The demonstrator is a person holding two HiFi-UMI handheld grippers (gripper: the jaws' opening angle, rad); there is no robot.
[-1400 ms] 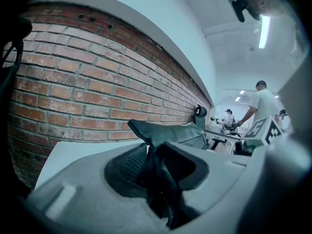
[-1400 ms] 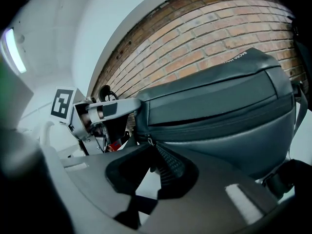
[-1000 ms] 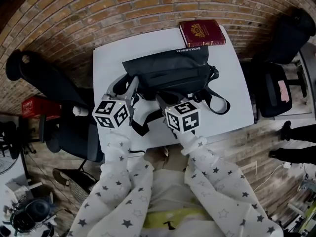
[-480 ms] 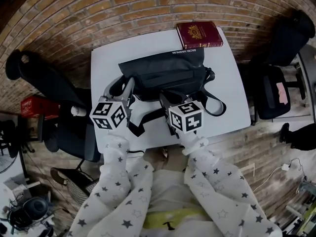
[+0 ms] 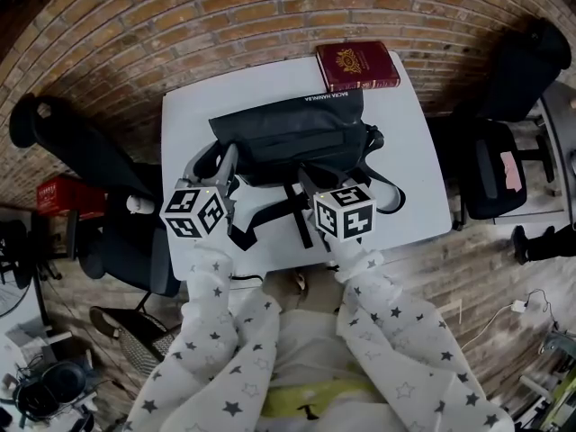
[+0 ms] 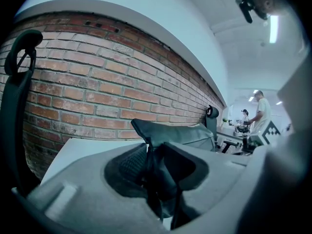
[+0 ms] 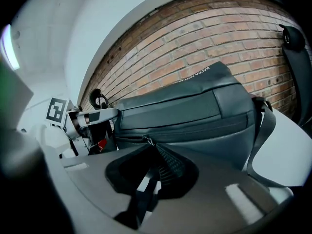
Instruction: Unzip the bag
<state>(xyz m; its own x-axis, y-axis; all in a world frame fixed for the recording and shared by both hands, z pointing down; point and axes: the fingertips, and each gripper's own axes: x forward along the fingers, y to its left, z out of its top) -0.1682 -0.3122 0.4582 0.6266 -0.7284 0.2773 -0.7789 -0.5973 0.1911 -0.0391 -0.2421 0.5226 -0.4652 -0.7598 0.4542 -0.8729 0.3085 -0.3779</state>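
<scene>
A black bag (image 5: 288, 133) lies on the white table (image 5: 414, 196), its strap (image 5: 382, 183) looping off to the right. My left gripper (image 5: 219, 162) is at the bag's left end and is shut on a fold of its black fabric (image 6: 146, 133), which stands up between the jaws. My right gripper (image 5: 304, 180) is at the bag's front edge, near the middle. In the right gripper view the zip line (image 7: 204, 130) runs across the bag (image 7: 195, 111), and the zipper pull (image 7: 146, 141) sits at my nearly shut jaws, pinched there.
A dark red book (image 5: 357, 66) lies at the table's far edge, just behind the bag. Black office chairs stand left (image 5: 72, 142) and right (image 5: 504, 151) of the table. A brick wall (image 5: 270, 7) runs behind it. People stand far off (image 6: 261, 113).
My right gripper has moved to the right along the bag's front edge. The left gripper has kept its hold at the bag's left end. More of the loose strap shows under the right gripper.
</scene>
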